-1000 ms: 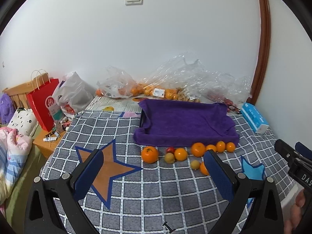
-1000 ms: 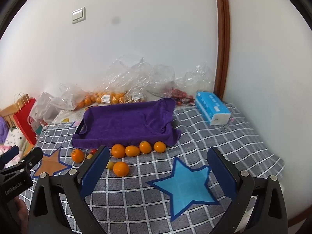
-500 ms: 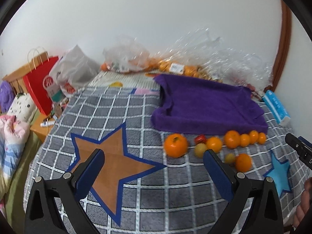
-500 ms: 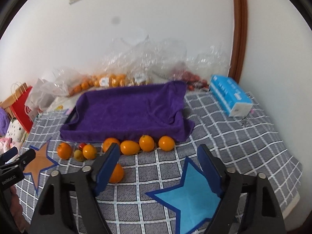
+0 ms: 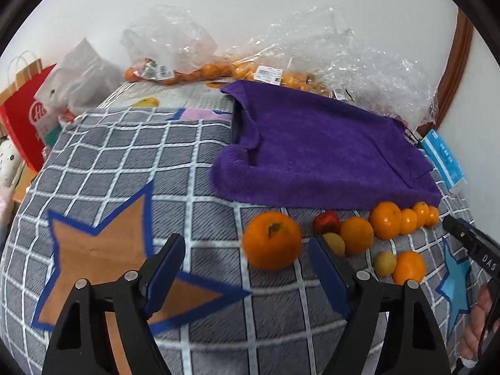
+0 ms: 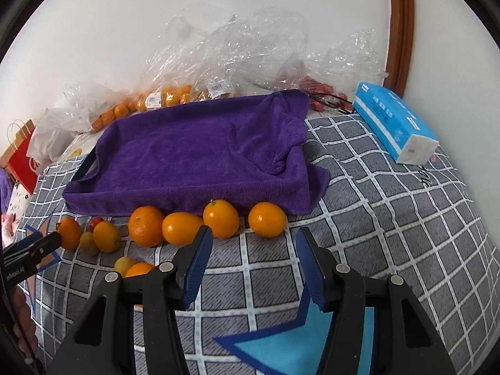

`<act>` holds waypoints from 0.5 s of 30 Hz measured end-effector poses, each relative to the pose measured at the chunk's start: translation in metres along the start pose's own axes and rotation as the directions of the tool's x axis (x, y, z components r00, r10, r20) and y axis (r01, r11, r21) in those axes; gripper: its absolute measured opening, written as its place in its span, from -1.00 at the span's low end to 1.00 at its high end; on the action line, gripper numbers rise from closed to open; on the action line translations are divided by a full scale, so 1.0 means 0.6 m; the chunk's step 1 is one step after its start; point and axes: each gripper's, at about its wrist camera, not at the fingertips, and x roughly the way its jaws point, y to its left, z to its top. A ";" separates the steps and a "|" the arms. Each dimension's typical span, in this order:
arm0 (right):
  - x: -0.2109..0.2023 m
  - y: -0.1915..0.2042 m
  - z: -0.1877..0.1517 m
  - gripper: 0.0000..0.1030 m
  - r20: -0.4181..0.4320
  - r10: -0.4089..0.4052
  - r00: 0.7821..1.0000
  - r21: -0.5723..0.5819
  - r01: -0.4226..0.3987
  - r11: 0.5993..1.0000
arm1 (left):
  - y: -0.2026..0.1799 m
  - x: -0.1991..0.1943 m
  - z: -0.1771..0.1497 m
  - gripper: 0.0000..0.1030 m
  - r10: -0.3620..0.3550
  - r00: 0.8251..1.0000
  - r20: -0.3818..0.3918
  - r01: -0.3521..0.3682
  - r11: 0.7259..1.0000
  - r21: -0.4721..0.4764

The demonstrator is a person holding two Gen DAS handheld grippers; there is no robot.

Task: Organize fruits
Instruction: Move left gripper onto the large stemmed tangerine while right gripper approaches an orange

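Observation:
A row of oranges lies on the checked bedcover along the front of a purple towel-covered tray [image 5: 312, 150]. With them are a small red fruit [image 5: 326, 220] and two yellowish ones. My left gripper [image 5: 244, 243] hovers low over the row's left end. Its jaws are closing, and the big orange [image 5: 272, 240] sits just past the tips, nearer the right finger, untouched. My right gripper [image 6: 253, 234] is at the row's right end. Its jaws are also closing, with nothing between the pads. The rightmost orange [image 6: 267, 220] lies just beyond its tips, in front of the tray [image 6: 200, 156].
Clear plastic bags of oranges [image 5: 187, 72] lie along the wall behind the tray. A blue tissue pack [image 6: 393, 125] rests at the right. A red paper bag [image 5: 22, 109] stands off the bed's left side. A brown star [image 5: 103, 250] and a blue star [image 6: 281, 350] mark the cover.
Both grippers have come down and forward toward the fruit row, which now looks much larger. Both pairs of jaws have narrowed, the right more than the left.

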 end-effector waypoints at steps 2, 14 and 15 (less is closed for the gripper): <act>0.007 -0.001 0.004 0.03 -0.005 0.010 1.000 -0.005 -0.010 1.000 | -0.004 0.012 0.001 0.31 -0.008 1.000 -0.004 0.008 1.000 0.025; 0.056 -0.018 0.014 -0.13 -0.039 -0.011 0.999 -0.038 0.010 0.999 | 0.006 0.032 -0.007 0.06 -0.088 0.996 0.009 0.088 0.996 -0.023; 0.061 -0.019 0.015 -0.14 -0.045 -0.017 0.999 -0.040 0.015 0.999 | 0.005 0.033 -0.007 0.06 -0.086 0.996 0.008 0.086 0.996 -0.020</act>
